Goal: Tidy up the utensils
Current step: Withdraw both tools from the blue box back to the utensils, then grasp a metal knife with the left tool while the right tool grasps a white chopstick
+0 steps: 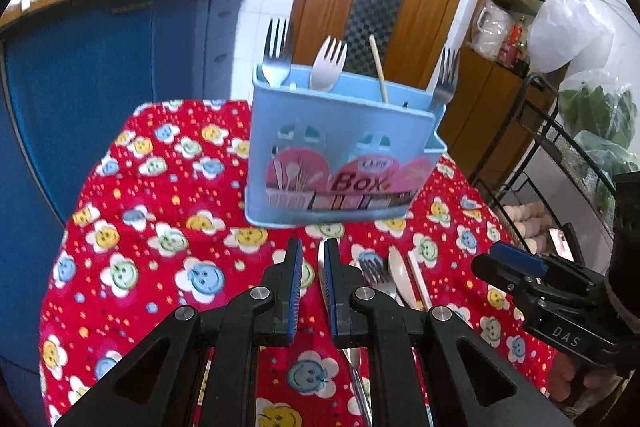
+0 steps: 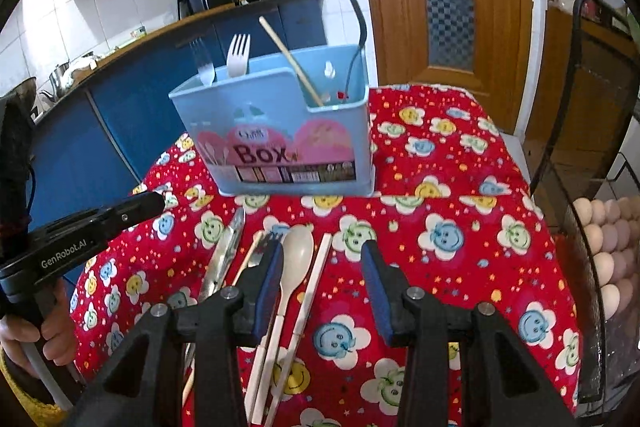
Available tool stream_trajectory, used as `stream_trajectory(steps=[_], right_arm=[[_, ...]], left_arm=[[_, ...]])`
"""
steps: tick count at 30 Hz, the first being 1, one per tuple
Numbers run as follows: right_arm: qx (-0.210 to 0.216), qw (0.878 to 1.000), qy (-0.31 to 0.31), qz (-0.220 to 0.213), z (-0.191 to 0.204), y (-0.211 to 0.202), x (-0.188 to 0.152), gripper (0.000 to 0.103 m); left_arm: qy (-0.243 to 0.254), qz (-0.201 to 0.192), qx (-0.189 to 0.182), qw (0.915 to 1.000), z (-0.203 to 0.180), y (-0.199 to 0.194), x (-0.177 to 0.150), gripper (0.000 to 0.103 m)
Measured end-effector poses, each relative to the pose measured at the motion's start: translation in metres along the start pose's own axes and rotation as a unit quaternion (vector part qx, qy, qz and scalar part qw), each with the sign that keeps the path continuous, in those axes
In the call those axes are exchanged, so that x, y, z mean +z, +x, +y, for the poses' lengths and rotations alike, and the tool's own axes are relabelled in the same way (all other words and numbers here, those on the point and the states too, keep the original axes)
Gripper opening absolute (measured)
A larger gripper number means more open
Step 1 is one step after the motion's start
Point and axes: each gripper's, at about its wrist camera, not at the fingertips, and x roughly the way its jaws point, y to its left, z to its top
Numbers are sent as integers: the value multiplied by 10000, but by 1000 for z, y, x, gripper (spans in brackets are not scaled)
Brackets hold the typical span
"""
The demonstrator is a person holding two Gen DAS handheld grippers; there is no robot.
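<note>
- Tablecloth (image 2: 460, 163), red with smiling flowers, covers the whole small table; its far edge runs just behind the box, its right edge drops off beside a black wire rack (image 2: 580, 155) holding eggs, and its left edge faces a blue cabinet (image 1: 100, 75).
- Plenty of bare cloth on the right half of the table, well apart from any cutlery; the left front is bare too.
- Blue utensil box (image 2: 280, 115) stands upright near the far edge, label facing the person. Inside it: two metal forks (image 1: 277, 55), a white plastic fork (image 1: 328, 63), one wooden chopstick (image 2: 288, 59) leaning, and a dark handle (image 2: 358, 27) in the right-hand compartment.
- Left gripper (image 1: 310, 259) hangs low over the cloth in front of the box, jaws nearly shut with only a thin gap and nothing pinched between them; a metal utensil (image 1: 321, 267) lies just beneath its right finger.
- Right gripper (image 2: 322, 267) hovers above the loose pile, jaws partly apart and gripping nothing.
- Loose pieces lie in a tight row on the cloth in front of the box, left of centre: a metal knife-like piece (image 2: 224, 255), a fork (image 2: 264, 243) half hidden by the right gripper's left finger, a cream spoon (image 2: 298, 251), and a pale chopstick (image 2: 316, 279) beside it.
- Spoon and chopstick sit between the right gripper's fingers as seen from its camera, below them, with the pads clear.
</note>
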Motion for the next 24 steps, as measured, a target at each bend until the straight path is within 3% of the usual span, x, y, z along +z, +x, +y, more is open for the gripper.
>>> stream_trajectory(steps=[10,24], right_arm=[[84,9993,59,371,1,20,-12,33],[193,9958,314,838,-4,47,-18,27]], left_arm=[[-61,434,-231,9988,-2,24,-14,11],[-38,896,-363,9953,-11,50,-27,11]])
